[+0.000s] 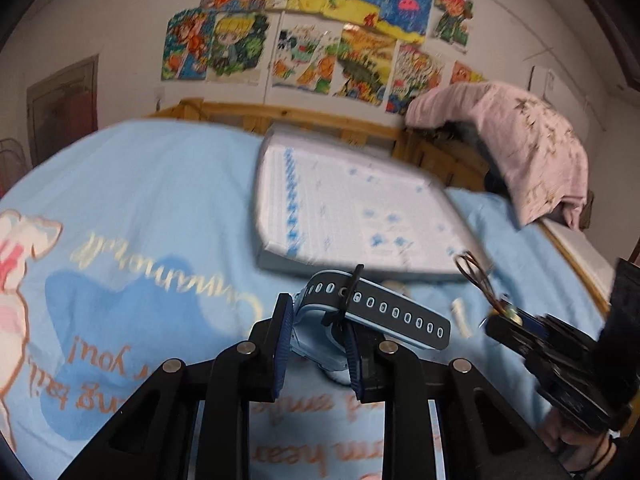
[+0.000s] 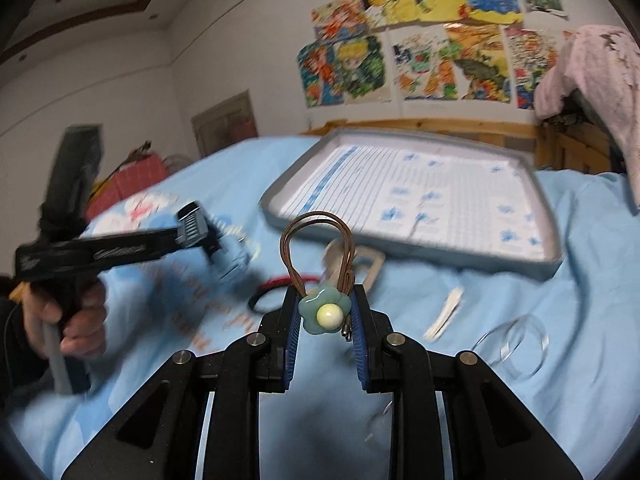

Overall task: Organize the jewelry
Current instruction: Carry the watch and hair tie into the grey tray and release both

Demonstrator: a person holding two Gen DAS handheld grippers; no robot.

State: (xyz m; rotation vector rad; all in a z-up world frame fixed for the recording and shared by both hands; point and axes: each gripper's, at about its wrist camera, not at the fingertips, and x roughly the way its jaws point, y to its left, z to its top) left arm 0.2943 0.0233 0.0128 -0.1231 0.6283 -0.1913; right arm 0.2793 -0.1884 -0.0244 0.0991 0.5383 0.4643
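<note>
A: Tray [image 2: 416, 196] first — where does it lie from my grippers?

B: Ahead of both, on the blue bedsheet [image 1: 152, 184], its long side running across the view. From your right gripper [image 2: 326, 312] it sits ahead and a little to the right; from your left gripper [image 1: 318, 344] it is ahead and slightly right too, just beyond the fingertips.

A: And what am I holding?

B: Left is clenched on the watch [image 1: 340, 320]; its strap sticks out to the right, across the jaws. Right is clenched on the flower charm [image 2: 322, 314], with the brown cord [image 2: 316, 240] looping up and forward toward the tray's near rim.

A: Which hand is nearer, as I judge it?

B: Hard to call; both look close. In the left view the right gripper [image 1: 504, 320] sits near the tray's near right corner, so I would guess the right has the shorter reach.

A: Anything lying in the way?

B: A black hair tie [image 2: 264, 300], a white clip [image 2: 444, 316] and a clear ring [image 2: 516, 348] lie on the sheet short of the tray. I'd carry over them, not drag.
</note>
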